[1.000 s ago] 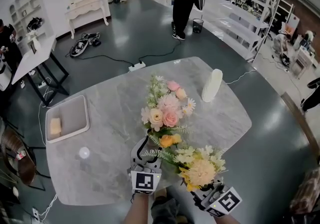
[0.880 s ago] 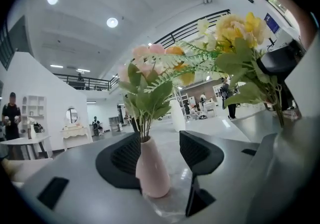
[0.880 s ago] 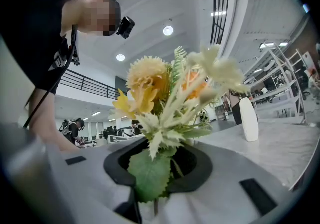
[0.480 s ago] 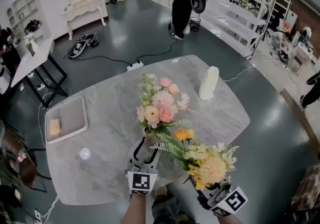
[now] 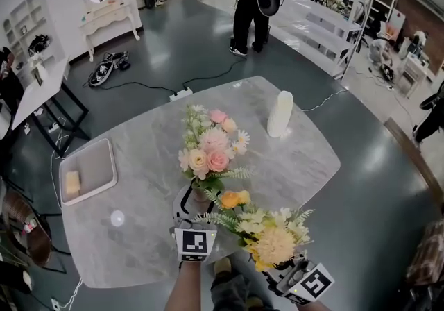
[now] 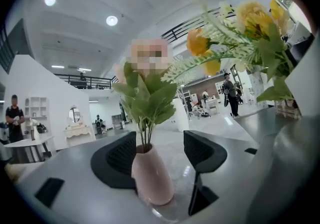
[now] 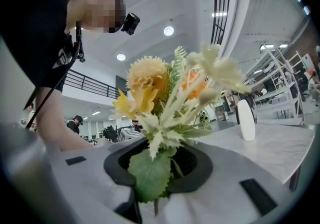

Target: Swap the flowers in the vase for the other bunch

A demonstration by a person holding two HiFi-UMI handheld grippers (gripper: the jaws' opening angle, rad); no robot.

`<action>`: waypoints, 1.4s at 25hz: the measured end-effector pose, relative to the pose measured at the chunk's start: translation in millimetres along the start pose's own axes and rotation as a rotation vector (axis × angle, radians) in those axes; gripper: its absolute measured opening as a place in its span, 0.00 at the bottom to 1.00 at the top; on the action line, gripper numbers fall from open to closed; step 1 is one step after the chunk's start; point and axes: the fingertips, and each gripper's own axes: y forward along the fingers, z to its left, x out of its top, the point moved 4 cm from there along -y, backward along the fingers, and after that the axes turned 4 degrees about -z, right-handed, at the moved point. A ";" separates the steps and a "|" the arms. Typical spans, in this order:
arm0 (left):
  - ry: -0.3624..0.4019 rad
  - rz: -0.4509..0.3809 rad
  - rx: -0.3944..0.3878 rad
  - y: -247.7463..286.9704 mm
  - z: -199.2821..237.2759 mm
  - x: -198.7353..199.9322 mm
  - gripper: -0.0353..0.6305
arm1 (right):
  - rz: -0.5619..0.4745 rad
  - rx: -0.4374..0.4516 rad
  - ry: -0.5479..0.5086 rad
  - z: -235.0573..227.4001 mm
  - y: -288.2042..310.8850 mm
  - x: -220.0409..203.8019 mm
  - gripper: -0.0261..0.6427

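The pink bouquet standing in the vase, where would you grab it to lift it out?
By the bare stems just above the mouth of the pink vase, below the leaves, coming in level from the near side. The pink bouquet stands upright, so a straight upward pull should free it; the blooms would crush.

Our left gripper (image 5: 197, 200) lies almost level, pointing away from us; its jaws stand on either side of the vase (image 6: 152, 180) and are opening, the right-hand pad plainly clear of it; our left forearm (image 5: 186, 289) runs straight back from that gripper toward us; our right gripper (image 7: 159, 165) sits right of the vase and nearer to us, held level; its jaws are closed on the stems of the yellow bunch (image 5: 267, 233).
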 end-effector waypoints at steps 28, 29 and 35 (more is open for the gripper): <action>0.177 0.103 0.055 27.4 21.2 20.5 0.28 | 0.037 -0.009 0.037 -9.9 11.5 -13.9 0.21; 0.177 0.095 0.057 27.1 22.0 21.7 0.26 | 0.037 -0.011 0.039 -10.1 11.5 -14.5 0.21; 0.142 0.046 0.063 25.2 23.6 30.0 0.21 | 0.023 -0.021 0.049 -12.7 11.7 -12.1 0.21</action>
